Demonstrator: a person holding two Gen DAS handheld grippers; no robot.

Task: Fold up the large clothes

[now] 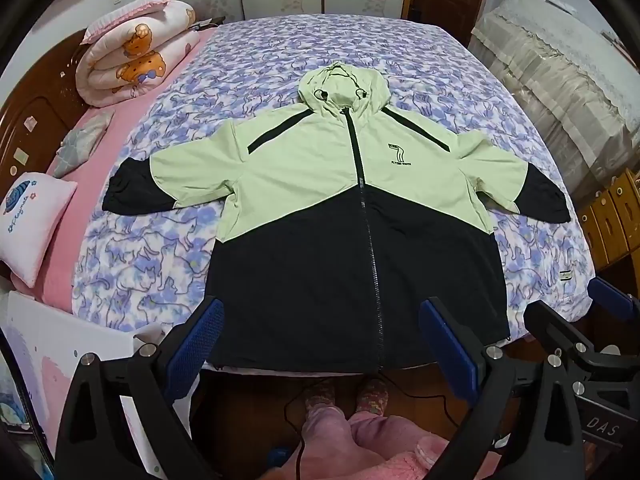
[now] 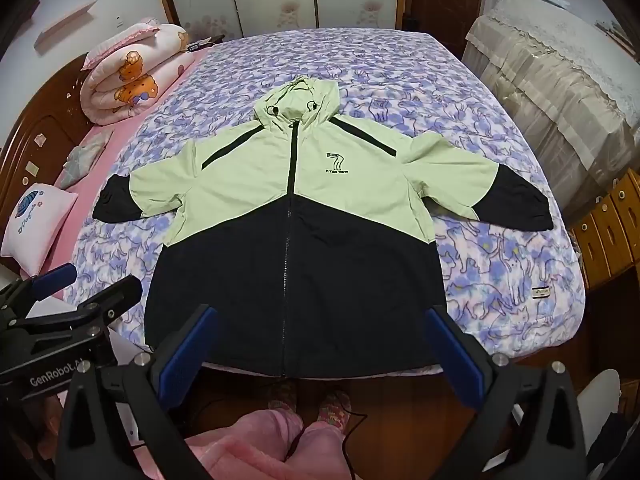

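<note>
A bedroom, with a wide bed under a purple-and-white cat-print blanket filling most of both views. Along the bed's left side a pink sheet strip shows, with a rolled bear-print quilt at the far corner and a small pink pillow nearer. A lace-covered piece of furniture stands close beside the right edge.

The jacket, pale green above and black below, lies face up and zipped, hood pointing toward the far end. Its black hem hangs just over the near edge of the bed, and both sleeves are spread out sideways, the cuffs stopping short of the blanket's side edges. Bare blanket lies open beyond the hood and around each sleeve.

The left gripper hovers over the hem's left part and the right gripper over its right part, side by side. Both pairs of fingers are spread wide with nothing between them; they seem clear of the cloth, though the height is hard to judge. The person's slippered feet stand on the wooden floor right against the bed.
</note>
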